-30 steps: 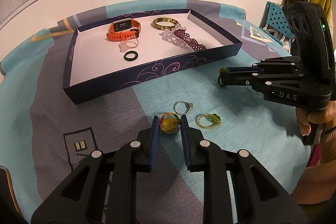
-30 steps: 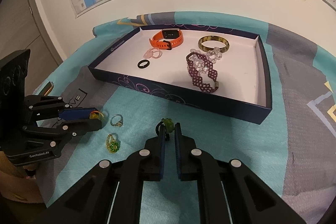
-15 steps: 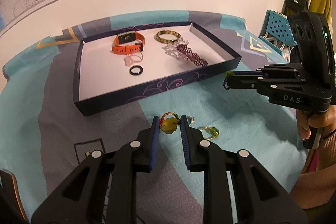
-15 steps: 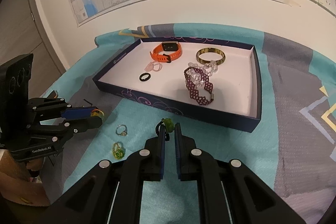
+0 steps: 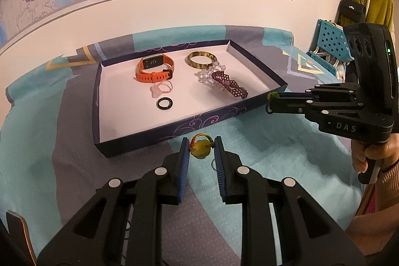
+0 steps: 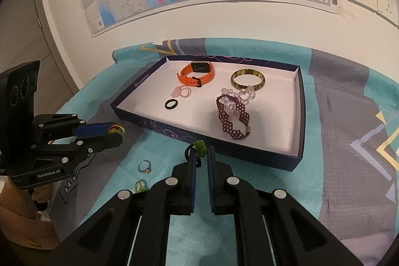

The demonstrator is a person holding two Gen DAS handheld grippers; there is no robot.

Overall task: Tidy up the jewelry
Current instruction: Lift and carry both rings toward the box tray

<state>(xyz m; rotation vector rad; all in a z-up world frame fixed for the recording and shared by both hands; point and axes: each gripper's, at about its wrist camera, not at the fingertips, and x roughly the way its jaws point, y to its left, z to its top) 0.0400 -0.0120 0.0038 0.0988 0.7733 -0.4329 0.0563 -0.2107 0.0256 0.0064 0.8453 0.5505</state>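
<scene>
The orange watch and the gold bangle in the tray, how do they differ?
The orange watch is a strap with a dark rectangular face and a black buckle; the gold bangle is a plain rigid ring with no face or clasp. The watch's loop is squashed into a long oval, while the bangle keeps a round shape. The watch looks matte, the bangle shiny. Both lie at the far end of the tray, apart from each other and untouched by either gripper.

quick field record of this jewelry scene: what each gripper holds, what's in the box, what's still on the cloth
left gripper: shut on yellow bead ring with rainbow cord
right gripper: shut on green bead on black cord
navy tray box: orange smartwatch, gold bangle, maroon beaded bracelet, clear crystal bracelet, black ring, pink ring
teal cloth: silver ring, green beaded ring
</scene>
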